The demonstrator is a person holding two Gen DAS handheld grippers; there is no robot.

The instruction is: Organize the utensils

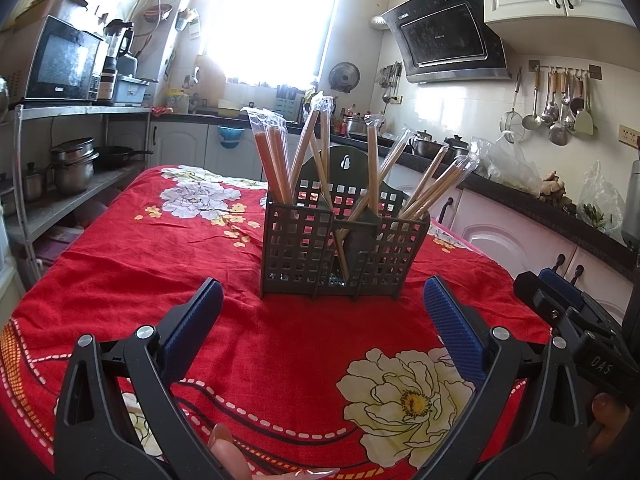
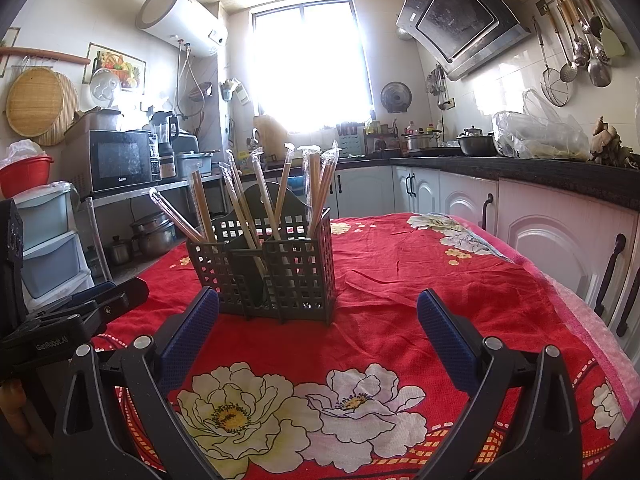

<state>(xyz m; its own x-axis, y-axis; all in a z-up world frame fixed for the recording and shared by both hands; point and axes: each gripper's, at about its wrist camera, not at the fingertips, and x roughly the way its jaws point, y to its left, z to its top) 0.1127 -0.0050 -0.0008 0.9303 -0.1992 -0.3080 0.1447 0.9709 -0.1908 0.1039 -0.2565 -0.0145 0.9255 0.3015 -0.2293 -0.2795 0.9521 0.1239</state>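
Chopsticks (image 1: 276, 168) in plastic sleeves stand near-upright and splayed in the grey perforated holder (image 1: 340, 256), dead ahead of the left gripper (image 1: 320, 320) and ahead-left of the right gripper (image 2: 318, 328). Both hover level above the red floral tablecloth (image 2: 400, 280), jaws spread wide, holding nothing; the left looks slightly nearer.

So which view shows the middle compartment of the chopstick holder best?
The left wrist view: the chopstick holder faces the camera squarely, so its middle compartment and the wrapped chopsticks crossing in it show clearly. The right wrist view sees the holder at an angle, the middle section partly hidden.
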